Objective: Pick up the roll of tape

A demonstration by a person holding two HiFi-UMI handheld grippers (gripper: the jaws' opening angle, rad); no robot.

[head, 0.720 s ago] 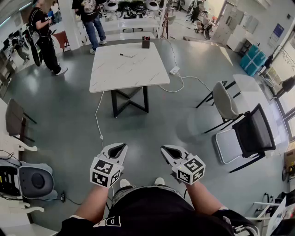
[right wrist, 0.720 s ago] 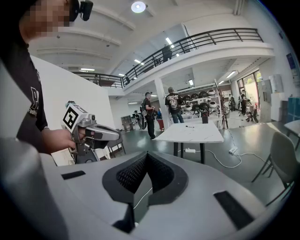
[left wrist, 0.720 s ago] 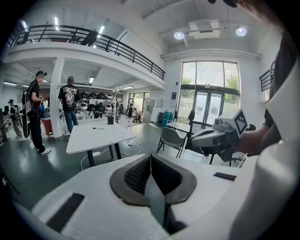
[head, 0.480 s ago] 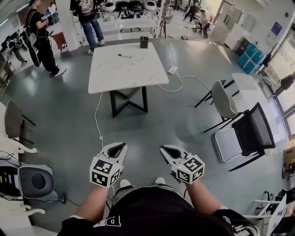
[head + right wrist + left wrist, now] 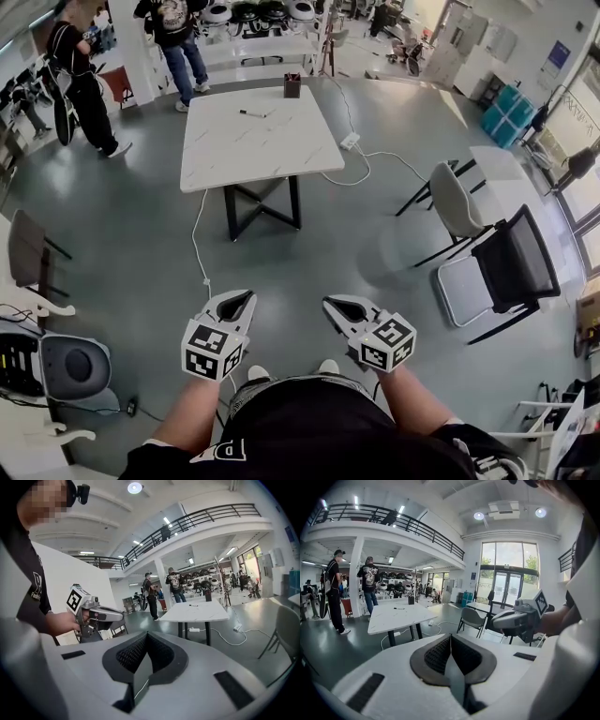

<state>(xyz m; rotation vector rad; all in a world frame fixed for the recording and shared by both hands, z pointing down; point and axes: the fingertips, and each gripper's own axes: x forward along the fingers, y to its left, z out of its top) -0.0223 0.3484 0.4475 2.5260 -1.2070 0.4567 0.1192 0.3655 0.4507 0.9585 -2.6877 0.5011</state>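
Note:
No roll of tape shows in any view. My left gripper [image 5: 244, 297] and right gripper [image 5: 331, 303] are held side by side at waist height over the grey floor, both pointing toward a white square table [image 5: 262, 141] a few steps ahead. In the left gripper view the left gripper [image 5: 450, 637] has its dark pads pressed together with nothing between them. The right gripper [image 5: 146, 635] in its own view is shut and empty as well. On the table lie a black marker [image 5: 254, 113] and, at its far edge, a dark box-shaped holder [image 5: 293, 85].
A white cable [image 5: 199, 234] runs across the floor from under the table toward my feet. A grey chair [image 5: 457, 208] and a black chair [image 5: 511, 272] stand to the right, a grey machine [image 5: 66, 367] at the left. Two people [image 5: 80, 84] stand beyond the table.
Both grippers keep their place and stay shut. The person in black at the far left has stepped a little further left.

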